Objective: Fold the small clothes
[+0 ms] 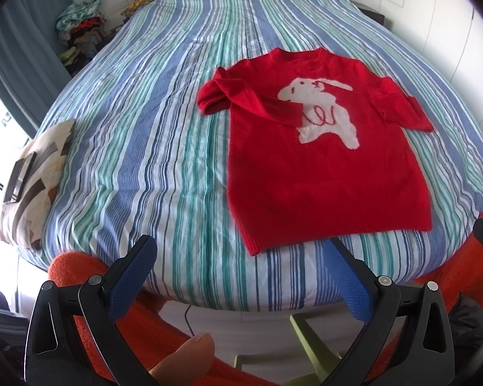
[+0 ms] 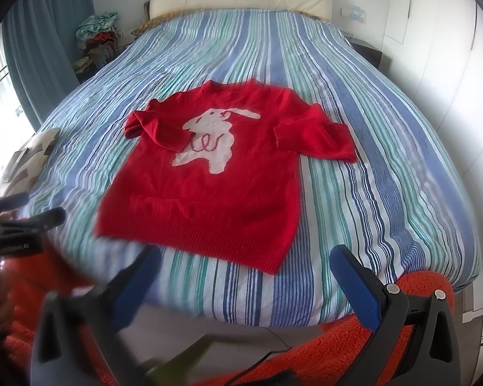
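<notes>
Sweater (image 1: 322, 160), red knit with a white rabbit motif, lying face up and flat on the striped bed (image 1: 145, 135), hem toward the near edge, collar away. One sleeve (image 1: 241, 96) is already doubled across the chest; the other sleeve (image 1: 405, 106) lies out to the side. Left gripper (image 1: 238, 254): spread wide, nothing between its blue pads, short of the hem. Right gripper (image 2: 244, 273): likewise wide apart and holding nothing, hovering at the foot of the bed; its view is blurred by motion. Risks, as judged: the knit is soft and thick, so a pinch at the hem could catch only the top layer and drag the body askew; lifting could spill the doubled sleeve; the bedcover could bunch under the pads and be gripped with it. Containers: none in view. Pillow (image 1: 38, 180) at the bed's left edge carries a dark flat object (image 1: 19, 177), unidentifiable. Heap of clothes (image 1: 80, 32) beside the bed near the curtain.
</notes>
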A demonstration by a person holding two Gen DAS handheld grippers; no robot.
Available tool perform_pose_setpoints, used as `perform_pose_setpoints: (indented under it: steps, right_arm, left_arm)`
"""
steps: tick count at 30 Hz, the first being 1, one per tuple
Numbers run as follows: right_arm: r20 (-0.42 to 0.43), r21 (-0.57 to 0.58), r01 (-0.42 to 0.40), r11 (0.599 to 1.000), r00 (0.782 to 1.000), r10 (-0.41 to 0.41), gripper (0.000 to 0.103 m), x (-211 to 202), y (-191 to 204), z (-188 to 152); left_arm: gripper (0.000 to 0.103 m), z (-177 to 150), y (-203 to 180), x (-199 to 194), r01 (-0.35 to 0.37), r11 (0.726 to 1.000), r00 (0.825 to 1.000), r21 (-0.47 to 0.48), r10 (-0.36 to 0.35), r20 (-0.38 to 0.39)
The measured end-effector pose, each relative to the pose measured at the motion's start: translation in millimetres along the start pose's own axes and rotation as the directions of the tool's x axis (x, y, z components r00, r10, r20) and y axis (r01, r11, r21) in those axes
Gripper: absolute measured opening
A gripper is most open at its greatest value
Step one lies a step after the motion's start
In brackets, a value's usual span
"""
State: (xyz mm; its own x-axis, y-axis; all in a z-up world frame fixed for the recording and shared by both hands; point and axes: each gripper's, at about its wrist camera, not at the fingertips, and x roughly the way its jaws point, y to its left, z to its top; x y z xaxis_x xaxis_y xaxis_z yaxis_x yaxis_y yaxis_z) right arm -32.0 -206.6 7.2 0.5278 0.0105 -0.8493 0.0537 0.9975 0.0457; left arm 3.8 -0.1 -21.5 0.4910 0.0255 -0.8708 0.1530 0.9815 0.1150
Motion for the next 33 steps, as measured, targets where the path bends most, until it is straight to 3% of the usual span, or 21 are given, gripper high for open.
perform_pose_setpoints:
  steps: [16, 33]
  right_arm:
    - [-0.025, -0.015, -0.012, 1.000, 1.000, 0.012, 0.103, 8.0, 6.6, 2.7]
    - [-0.028, -0.017, -0.015, 1.000, 1.000, 0.015, 0.103, 11.0, 9.9, 5.0]
  left_arm:
    - [0.103, 1.1, -2.9, 4.4, 0.006, 1.000, 1.000, 0.010, -0.006, -0.028]
    - [0.102, 2.8, -12.8, 6.9, 0.148, 0.989, 0.988, 0.028, -0.147, -0.039]
